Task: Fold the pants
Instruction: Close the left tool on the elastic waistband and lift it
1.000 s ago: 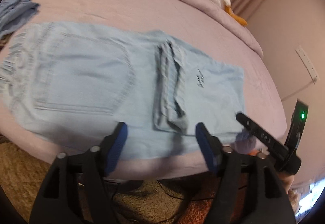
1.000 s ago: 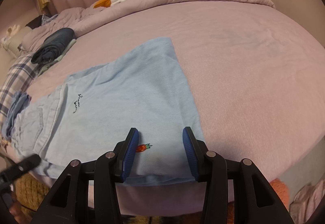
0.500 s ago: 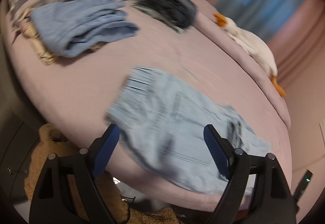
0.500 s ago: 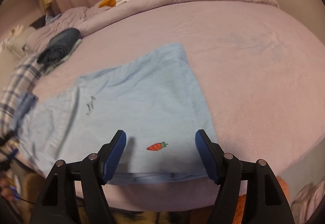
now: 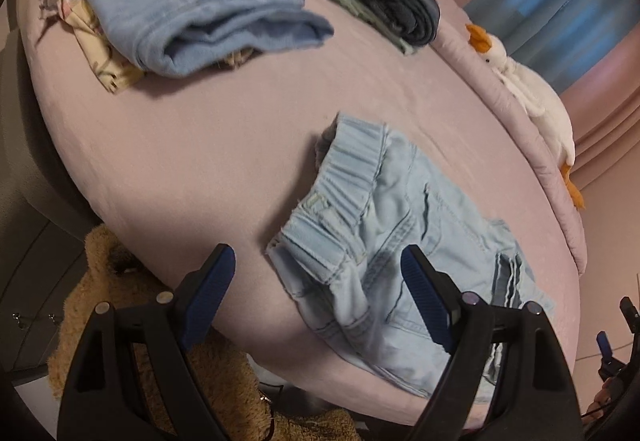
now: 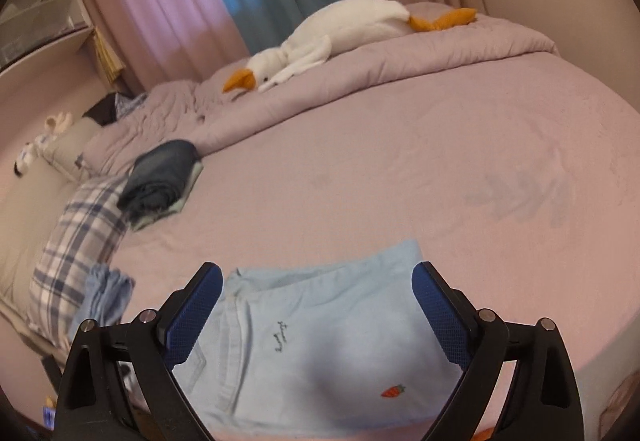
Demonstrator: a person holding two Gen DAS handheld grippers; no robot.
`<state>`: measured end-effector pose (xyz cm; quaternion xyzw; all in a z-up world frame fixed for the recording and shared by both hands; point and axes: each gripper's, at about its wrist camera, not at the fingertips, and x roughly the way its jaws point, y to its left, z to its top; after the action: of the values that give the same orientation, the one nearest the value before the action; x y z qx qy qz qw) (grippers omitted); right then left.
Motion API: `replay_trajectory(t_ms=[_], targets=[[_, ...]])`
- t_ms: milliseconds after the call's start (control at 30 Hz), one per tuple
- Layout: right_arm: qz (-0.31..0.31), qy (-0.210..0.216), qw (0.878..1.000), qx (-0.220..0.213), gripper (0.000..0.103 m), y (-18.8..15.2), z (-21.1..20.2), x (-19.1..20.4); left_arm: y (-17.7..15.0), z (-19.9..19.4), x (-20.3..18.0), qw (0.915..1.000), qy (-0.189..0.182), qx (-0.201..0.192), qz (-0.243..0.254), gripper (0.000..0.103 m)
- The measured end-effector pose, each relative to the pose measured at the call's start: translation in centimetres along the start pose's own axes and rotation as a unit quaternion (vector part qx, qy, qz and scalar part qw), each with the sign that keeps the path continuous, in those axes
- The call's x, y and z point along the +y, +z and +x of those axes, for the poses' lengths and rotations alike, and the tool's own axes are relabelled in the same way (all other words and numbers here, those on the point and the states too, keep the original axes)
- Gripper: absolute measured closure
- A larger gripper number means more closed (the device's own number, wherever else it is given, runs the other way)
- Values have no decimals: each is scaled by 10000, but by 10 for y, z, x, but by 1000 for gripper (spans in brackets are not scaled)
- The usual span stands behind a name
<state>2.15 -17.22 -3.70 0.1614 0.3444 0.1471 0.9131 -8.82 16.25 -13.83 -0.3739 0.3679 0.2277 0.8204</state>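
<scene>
The pale denim pants point(image 5: 400, 241) lie on the bed point(image 5: 224, 145), waistband just ahead of the empty, wide-apart left gripper point(image 5: 318, 281). The right gripper point(image 6: 318, 315), its jaws just opened, hangs empty above the folded end. Next, pinch the waistband corner squarely, catching every layer.

Bare bed sheet point(image 6: 400, 169) lies open beyond the pants point(image 6: 320, 345) — folded clothes point(image 5: 208, 17) crowd the pillow end.

The pants point(image 5: 404, 241) are pale, matt denim with a ribbed elastic waistband. The bed point(image 5: 200, 145) wears soft, matt mauve cloth. The left gripper point(image 5: 320, 289) is black plastic with ridged blue pads point(image 5: 424, 301). The goose point(image 6: 320, 37) looks plush.
</scene>
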Motion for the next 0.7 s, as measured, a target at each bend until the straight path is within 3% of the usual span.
replay_trajectory(t_ms=[200, 367, 567, 700], targets=[[231, -24, 9987, 451, 8, -21, 25, -13, 0, 8, 5, 9996, -263, 31, -49, 22], [446, -69, 9973, 582, 8, -24, 33, -22, 4, 15, 5, 9982, -531, 184, -203, 41], [792, 188, 9946, 637, 8, -26, 36, -31, 7, 17, 4, 9975, -566, 295, -308, 61], [823, 274, 9937, 710, 8, -28, 39, -31, 6, 7, -9, 9989, -386, 240, -146, 71]])
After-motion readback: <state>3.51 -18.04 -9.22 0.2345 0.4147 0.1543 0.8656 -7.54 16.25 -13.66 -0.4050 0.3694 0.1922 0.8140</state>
